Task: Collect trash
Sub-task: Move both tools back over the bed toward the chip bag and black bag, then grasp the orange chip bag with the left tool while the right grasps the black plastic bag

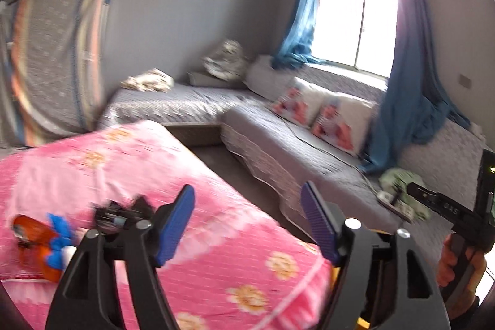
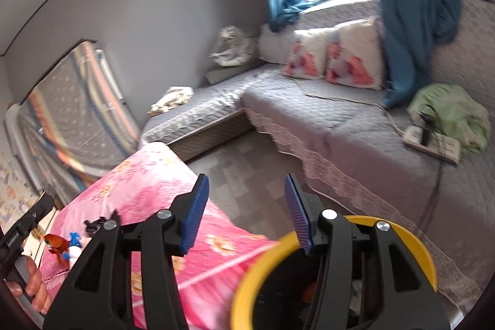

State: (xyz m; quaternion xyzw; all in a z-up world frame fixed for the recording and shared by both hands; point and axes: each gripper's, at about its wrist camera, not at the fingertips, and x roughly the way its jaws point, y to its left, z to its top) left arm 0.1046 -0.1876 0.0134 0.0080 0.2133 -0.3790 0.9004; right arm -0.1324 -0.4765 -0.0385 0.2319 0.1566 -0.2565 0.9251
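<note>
My left gripper (image 1: 247, 218) hangs open over a pink flowered quilt (image 1: 139, 163), with nothing between its blue pads. On the quilt's left lie an orange crumpled item (image 1: 34, 234), a blue and white item (image 1: 60, 231) and a small black object (image 1: 111, 215). My right gripper (image 2: 246, 206) is open and empty above the floor. Right under it stands a yellow-rimmed bin (image 2: 263, 262) with dark contents I cannot make out. The right wrist view shows the same orange item (image 2: 57, 242) and black object (image 2: 94, 223) on the pink quilt (image 2: 148, 175).
A grey L-shaped quilted couch (image 2: 340, 126) runs along the wall and under the window (image 1: 355, 8). It carries two pillows (image 2: 334, 54), a green cloth (image 2: 448, 110) and a power strip (image 2: 433, 144). Blue curtains (image 1: 408, 82) hang down to it. Grey floor (image 2: 247, 172) lies between.
</note>
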